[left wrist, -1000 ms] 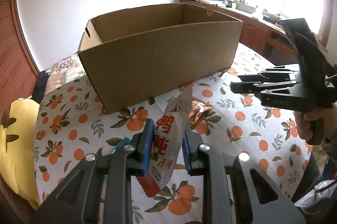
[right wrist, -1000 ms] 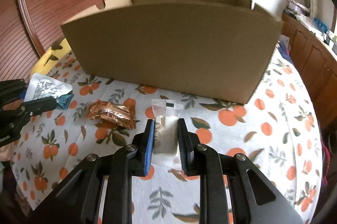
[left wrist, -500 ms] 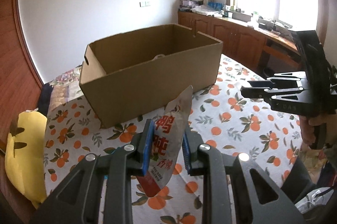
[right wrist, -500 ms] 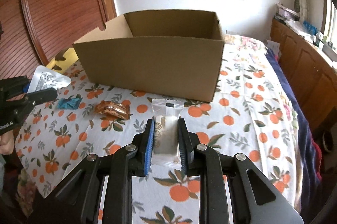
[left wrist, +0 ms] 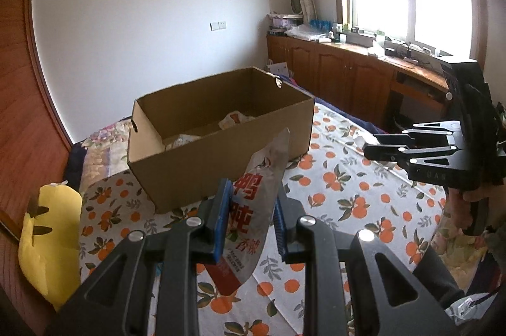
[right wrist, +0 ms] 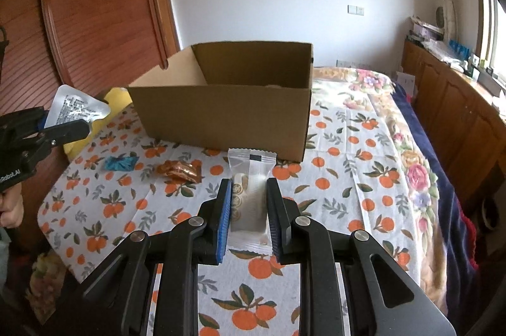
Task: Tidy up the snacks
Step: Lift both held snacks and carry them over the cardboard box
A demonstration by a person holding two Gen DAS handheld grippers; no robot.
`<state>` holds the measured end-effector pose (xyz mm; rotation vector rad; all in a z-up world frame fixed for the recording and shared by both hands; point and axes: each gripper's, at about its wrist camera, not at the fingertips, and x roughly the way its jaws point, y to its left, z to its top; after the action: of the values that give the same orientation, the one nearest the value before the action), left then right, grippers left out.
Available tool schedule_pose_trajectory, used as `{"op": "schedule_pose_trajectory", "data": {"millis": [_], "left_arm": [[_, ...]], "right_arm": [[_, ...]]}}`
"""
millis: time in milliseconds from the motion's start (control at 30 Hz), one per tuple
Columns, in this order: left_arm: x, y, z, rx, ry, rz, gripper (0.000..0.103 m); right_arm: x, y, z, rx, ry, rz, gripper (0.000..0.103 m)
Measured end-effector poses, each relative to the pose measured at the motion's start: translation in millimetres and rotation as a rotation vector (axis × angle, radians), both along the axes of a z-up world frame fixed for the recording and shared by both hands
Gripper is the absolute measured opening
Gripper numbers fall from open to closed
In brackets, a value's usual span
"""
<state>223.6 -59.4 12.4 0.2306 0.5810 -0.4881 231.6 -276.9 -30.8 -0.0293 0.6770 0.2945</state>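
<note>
Now both your grippers have risen well above the tablecloth (right wrist: 363,165), each carrying a snack.
Your left gripper (left wrist: 251,220) is clamped on the silver duck-neck pouch (left wrist: 256,209), your right gripper (right wrist: 248,209) on the clear biscuit packet (right wrist: 249,193); the cardboard box (left wrist: 221,152) interior now shows, so dropping in looks next. Blue wrapper (right wrist: 120,162) and orange wrapper (right wrist: 180,170) remain.

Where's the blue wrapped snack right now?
Right wrist view, left side: the blue wrapped snack lies on the tablecloth, beside the orange wrapped snack, before the cardboard box.
</note>
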Motion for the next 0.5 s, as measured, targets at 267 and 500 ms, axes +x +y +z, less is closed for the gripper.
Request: {"op": "schedule_pose_trajectory", "data": {"millis": [267, 500], "left_arm": [[9, -1, 22, -0.021, -0.039, 0.007, 0.023], [23, -2, 33, -0.034, -0.064, 0.017, 0.023]], "right_arm": [[1, 2, 23, -0.004, -0.044, 0.022, 0.019], [13, 6, 34, -0.013, -0.062, 0.041, 0.019]]}}
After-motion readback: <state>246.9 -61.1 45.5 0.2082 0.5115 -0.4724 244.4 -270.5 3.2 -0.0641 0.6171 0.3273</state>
